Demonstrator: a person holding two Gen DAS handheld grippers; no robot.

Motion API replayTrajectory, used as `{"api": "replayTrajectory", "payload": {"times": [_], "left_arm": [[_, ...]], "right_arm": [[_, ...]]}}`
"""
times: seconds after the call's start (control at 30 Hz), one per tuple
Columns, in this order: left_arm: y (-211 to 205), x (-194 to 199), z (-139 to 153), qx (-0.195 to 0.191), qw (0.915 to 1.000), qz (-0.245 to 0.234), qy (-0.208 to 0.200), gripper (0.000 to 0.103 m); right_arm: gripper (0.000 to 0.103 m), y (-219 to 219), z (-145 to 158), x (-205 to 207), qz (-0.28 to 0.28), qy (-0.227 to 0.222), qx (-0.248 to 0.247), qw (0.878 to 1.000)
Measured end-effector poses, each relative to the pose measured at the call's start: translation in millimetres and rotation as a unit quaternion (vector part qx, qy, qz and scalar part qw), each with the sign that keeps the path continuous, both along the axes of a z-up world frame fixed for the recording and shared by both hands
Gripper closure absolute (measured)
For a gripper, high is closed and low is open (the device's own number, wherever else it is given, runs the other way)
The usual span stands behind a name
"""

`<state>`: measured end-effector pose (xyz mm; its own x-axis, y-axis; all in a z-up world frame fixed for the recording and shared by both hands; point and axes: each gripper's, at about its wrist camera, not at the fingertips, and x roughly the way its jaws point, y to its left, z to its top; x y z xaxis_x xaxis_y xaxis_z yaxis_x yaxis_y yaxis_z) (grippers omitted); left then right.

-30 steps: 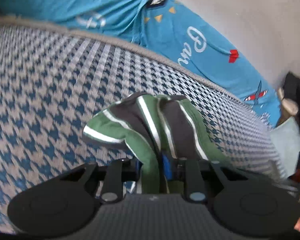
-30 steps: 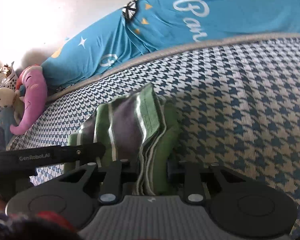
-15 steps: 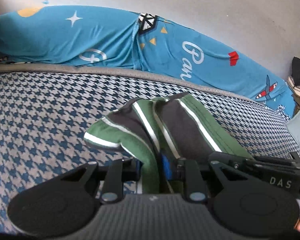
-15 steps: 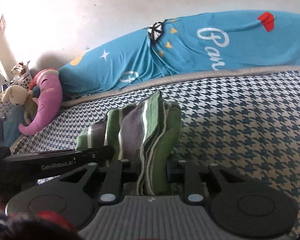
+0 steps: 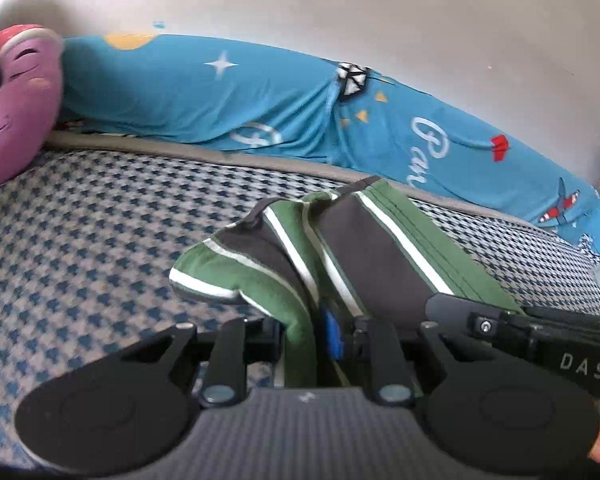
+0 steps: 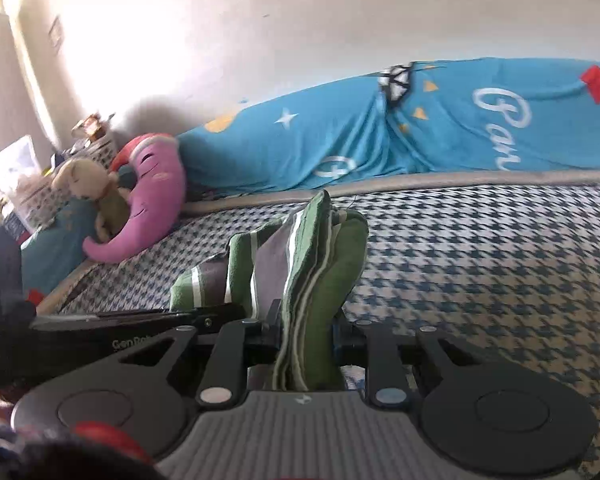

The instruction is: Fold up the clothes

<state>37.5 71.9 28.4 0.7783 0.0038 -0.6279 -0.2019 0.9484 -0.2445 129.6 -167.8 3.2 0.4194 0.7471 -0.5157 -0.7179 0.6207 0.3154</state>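
A folded green garment with dark grey panels and white stripes [image 5: 340,256] is held up over the houndstooth bed cover [image 5: 100,248]. My left gripper [image 5: 314,338] is shut on its near edge. The same stacked fabric [image 6: 320,264] stands pinched in my right gripper [image 6: 306,338], also shut. The right gripper's black body [image 5: 540,344] reaches in from the right of the left wrist view. The left one [image 6: 120,332] crosses the lower left of the right wrist view. Both sets of fingertips are buried in cloth.
A blue printed blanket [image 5: 260,112] lies heaped along the wall behind the bed. A pink plush pillow [image 6: 148,200] and a beige teddy [image 6: 84,180] rest at the bed's head. The patterned cover [image 6: 480,280] stretches wide to the right.
Both grippers have lifted and tilted up with the garment, so more wall and the pink pillow show. The grip on the cloth is unchanged.
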Motion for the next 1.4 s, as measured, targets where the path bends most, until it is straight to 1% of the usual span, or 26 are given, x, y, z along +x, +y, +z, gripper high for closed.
{"api": "replayTrajectory", "payload": {"times": [0.2, 0.27, 0.43, 0.6, 0.73, 1.1, 1.4], "left_arm": [[12.0, -17.9, 4.4, 0.002, 0.9998, 0.02, -0.004, 0.083], [13.0, -22.0, 4.5, 0.011, 0.9995, 0.029, -0.006, 0.083], [23.5, -29.0, 6.4, 0.025, 0.9977, 0.064, -0.002, 0.083], [43.6, -38.7, 11.7, 0.035, 0.9935, 0.108, 0.003, 0.083], [59.4, -49.8, 15.8, 0.053, 0.9893, 0.136, 0.002, 0.083], [114.5, -76.1, 17.8, 0.078, 0.9811, 0.177, 0.006, 0.083], [156.0, -85.3, 11.3, 0.073, 0.9758, 0.204, 0.027, 0.083]], "right_arm": [[0.08, 14.7, 6.2, -14.0, 0.027, -0.011, -0.002, 1.0], [0.08, 19.0, 7.6, -17.4, 0.032, -0.013, 0.002, 0.999], [0.08, 39.3, 6.8, -20.3, 0.04, -0.003, 0.018, 0.999], [0.08, 68.5, 6.2, -26.6, 0.062, 0.006, 0.029, 0.998], [0.08, 93.1, 7.7, -32.1, 0.078, 0.015, 0.042, 0.996], [0.08, 159.0, 5.4, -54.2, 0.116, 0.015, 0.056, 0.992], [0.08, 204.1, -9.6, -61.9, 0.138, 0.023, 0.059, 0.988]]}}
